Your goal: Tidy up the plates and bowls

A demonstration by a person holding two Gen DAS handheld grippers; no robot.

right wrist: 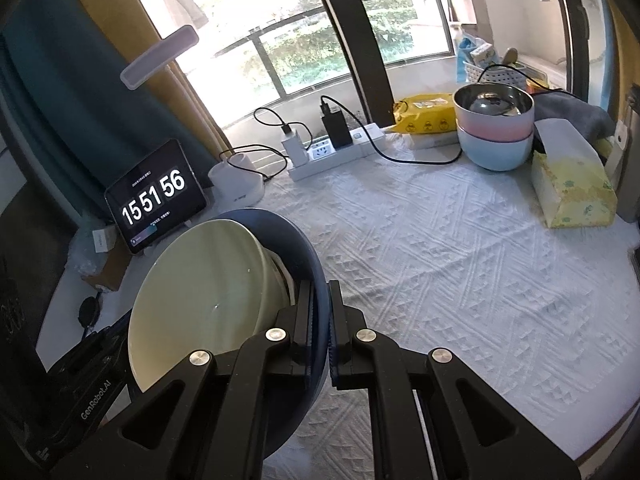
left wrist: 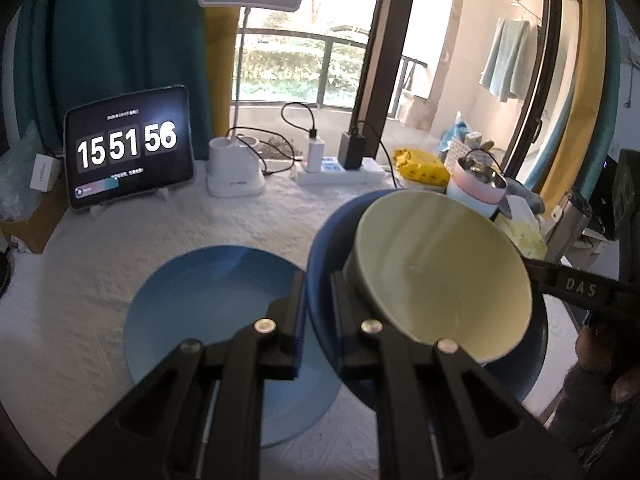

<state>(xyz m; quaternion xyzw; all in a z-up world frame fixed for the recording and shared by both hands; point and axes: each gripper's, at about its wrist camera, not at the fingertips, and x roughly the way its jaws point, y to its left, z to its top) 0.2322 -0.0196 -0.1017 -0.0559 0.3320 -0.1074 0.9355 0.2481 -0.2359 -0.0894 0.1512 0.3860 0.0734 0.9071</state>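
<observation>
While both claws block the view, the dark blue bowl point(left wrist: 320, 248) is half hidden, held above the table point(right wrist: 460, 260) with one green bowl point(left wrist: 440, 272) inside. Left claw point(left wrist: 317, 304) and right claw point(right wrist: 320, 312) each pinch its rim. One light blue plate point(left wrist: 208, 300) lies below, partly covered; two stacked bowls point(right wrist: 494, 136) sit far back.

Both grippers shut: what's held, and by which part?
Both pinch the dark blue plate at its rim, on opposite sides: left gripper, right gripper. The green bowl rides in it, ungripped.
</observation>
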